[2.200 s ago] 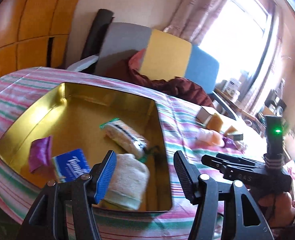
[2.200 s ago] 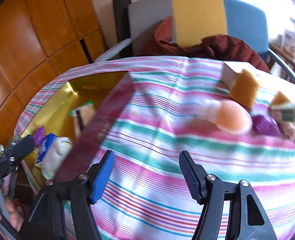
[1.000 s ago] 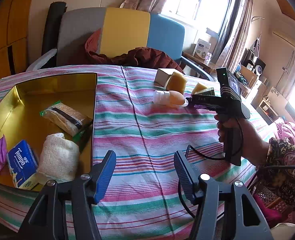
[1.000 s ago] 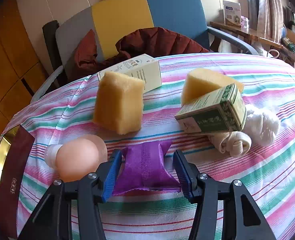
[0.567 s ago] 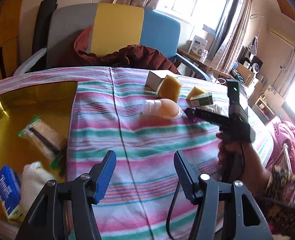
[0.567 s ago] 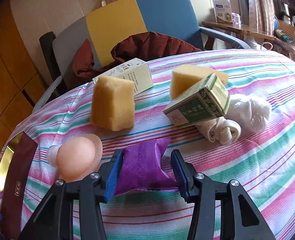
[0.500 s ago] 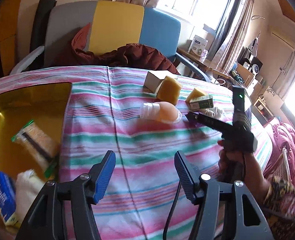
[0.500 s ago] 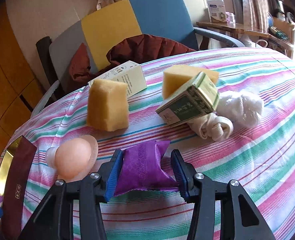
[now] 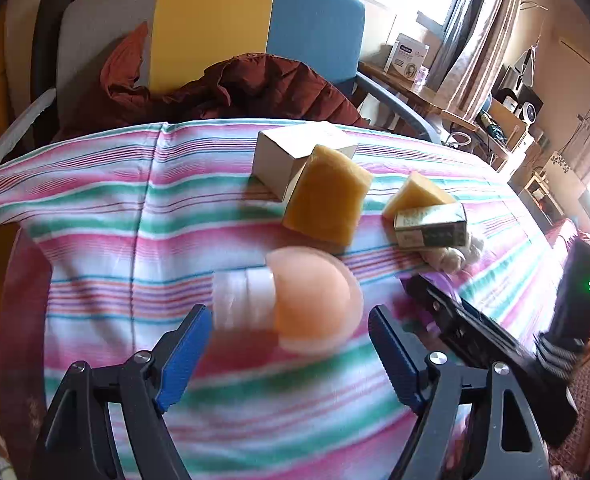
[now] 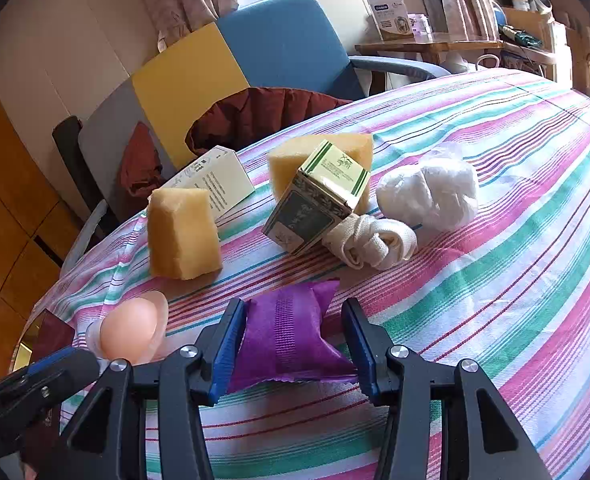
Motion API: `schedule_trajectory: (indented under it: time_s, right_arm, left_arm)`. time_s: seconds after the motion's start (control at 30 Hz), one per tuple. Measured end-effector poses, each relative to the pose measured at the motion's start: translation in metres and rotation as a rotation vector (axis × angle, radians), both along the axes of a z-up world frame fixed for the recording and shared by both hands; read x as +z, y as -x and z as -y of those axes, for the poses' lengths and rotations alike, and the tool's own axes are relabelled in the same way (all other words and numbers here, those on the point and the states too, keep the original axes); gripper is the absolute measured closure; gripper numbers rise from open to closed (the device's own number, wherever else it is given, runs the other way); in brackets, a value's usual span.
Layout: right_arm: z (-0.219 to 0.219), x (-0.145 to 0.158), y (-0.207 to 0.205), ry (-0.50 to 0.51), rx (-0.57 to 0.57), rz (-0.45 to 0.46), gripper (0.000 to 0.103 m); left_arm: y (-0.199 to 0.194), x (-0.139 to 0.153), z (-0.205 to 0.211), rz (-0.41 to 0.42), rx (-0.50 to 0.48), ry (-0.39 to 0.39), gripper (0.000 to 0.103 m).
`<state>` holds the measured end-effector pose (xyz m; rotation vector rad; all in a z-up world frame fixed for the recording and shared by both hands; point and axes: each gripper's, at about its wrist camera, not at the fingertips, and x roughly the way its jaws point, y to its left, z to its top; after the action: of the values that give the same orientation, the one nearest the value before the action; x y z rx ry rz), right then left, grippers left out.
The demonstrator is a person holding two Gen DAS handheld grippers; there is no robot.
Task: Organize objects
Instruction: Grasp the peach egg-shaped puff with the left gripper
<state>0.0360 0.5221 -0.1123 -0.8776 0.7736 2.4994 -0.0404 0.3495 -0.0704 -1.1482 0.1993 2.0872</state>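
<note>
Right gripper (image 10: 291, 342) pads clamp the purple packet (image 10: 289, 342), bottom center of its view. Left gripper (image 9: 285, 344) jaws just opened wide, straddling the peach dome-shaped object (image 9: 311, 298), lower center, no contact.

Purple sachet (image 10: 291, 340) flat on striped cloth (image 10: 495, 280)

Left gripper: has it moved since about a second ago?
Yes. The left gripper has swung rightward away from the gold tin, now out of view, toward the peach silicone piece on the striped tablecloth; its jaws have just been opening, gripping nothing.
</note>
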Motion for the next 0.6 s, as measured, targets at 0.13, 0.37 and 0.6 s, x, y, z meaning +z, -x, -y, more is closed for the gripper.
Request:
schedule_trajectory:
  time_s: [0.13,0.37,0.6]
  right_arm:
    - [-0.001,-0.001,0.000,0.007,0.000,-0.010,0.053]
    - [-0.001,-0.002,-0.001,0.013,0.000,-0.019,0.053]
    - [-0.002,-0.002,-0.002,0.015,0.001,-0.020,0.053]
  left_arm:
    - [0.003,-0.003,-0.015,-0.083,-0.026,0.035,0.014]
    - [0.008,-0.015,-0.017,-0.108,-0.043,0.062,0.012]
    - [0.001,-0.030,-0.019,-0.094,-0.081,0.061,0.009]
